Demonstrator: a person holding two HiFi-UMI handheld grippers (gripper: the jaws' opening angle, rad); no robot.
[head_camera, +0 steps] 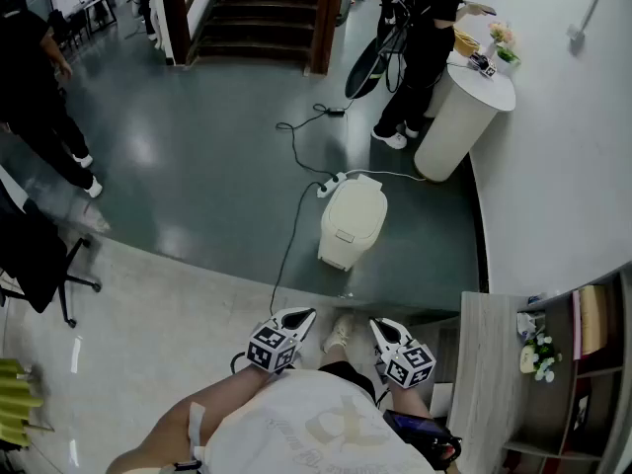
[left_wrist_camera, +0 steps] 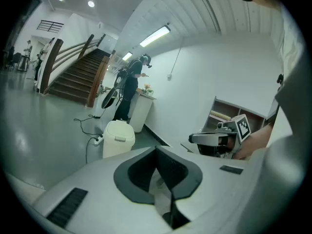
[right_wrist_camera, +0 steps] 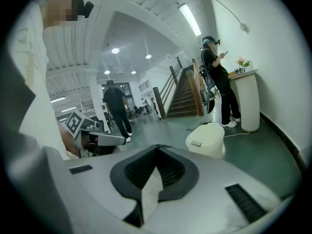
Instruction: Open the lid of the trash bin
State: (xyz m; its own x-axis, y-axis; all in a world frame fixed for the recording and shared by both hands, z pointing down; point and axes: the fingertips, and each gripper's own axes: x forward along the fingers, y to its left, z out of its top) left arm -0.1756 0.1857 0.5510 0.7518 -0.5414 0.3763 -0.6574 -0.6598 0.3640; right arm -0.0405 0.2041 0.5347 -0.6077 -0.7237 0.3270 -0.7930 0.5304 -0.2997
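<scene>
Indoor hall: glossy dark green floor [head_camera: 197,166], curved white wall [head_camera: 553,186] on the right, stairs [head_camera: 262,13] at the back.

Bin [head_camera: 352,223]: cream, upright on the floor just beside the wall's foot, ahead of the wearer. Lid [head_camera: 355,201] down, fully closed. The front latch [head_camera: 343,235] faces the wearer. The lid's long axis runs away from the wearer, toward the far end of the hall. The hinge side is turned away and shows in no view.

A cable [head_camera: 294,225] passes the bin's left side, and a power strip [head_camera: 331,184] lies just behind it.

Left tongs [head_camera: 301,316] and right tongs [head_camera: 380,324]: both low in the head view, well apart from the bin and pointing toward it. Handles cut off by the wearer's shirt.

Left gripper view: tongs [left_wrist_camera: 157,150] pressed together, nothing held; bin [left_wrist_camera: 118,138] beyond, slightly left.

Right gripper view: tongs [right_wrist_camera: 157,150] likewise closed, empty; bin [right_wrist_camera: 205,139] beyond, to the right.

Only the gripper views show the bin from the side.

A person [head_camera: 420,38] stands at a white pedestal [head_camera: 459,117] behind the bin.
</scene>
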